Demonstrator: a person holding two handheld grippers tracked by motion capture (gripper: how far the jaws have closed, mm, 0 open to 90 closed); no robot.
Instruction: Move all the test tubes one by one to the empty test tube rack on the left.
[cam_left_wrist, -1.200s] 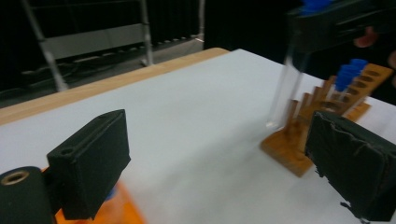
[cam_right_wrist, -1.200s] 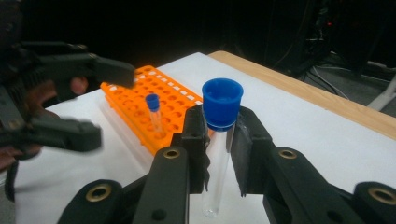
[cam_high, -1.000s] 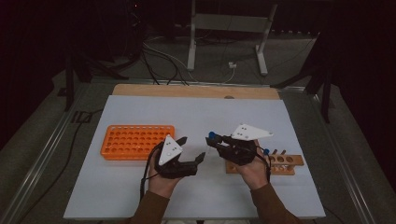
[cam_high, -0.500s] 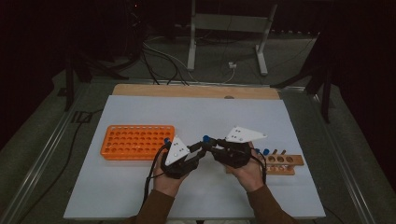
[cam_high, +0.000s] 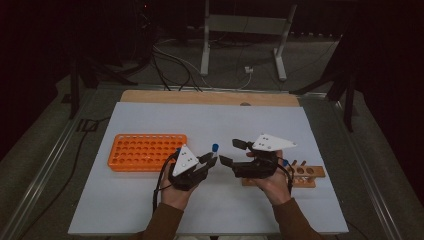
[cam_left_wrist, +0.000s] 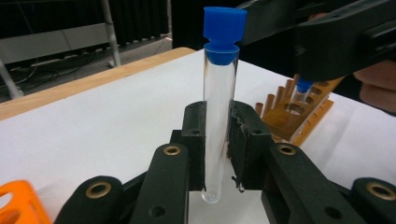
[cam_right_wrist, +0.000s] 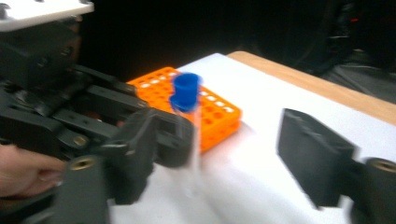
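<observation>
Handover above the bench (cam_high: 150, 210): the left gripper (cam_high: 212, 160) has just clamped its jaws on the blue-capped test tube (cam_left_wrist: 219, 116) — held upright — while the right gripper (cam_high: 234, 152), jaws just opening, lets go, between orange rack (cam_high: 145, 151) and wooden rack (cam_high: 307, 176).

high view: overhead, facing forward | claw views: close, facing each other | shared: tube (cam_left_wrist: 219, 116)
</observation>
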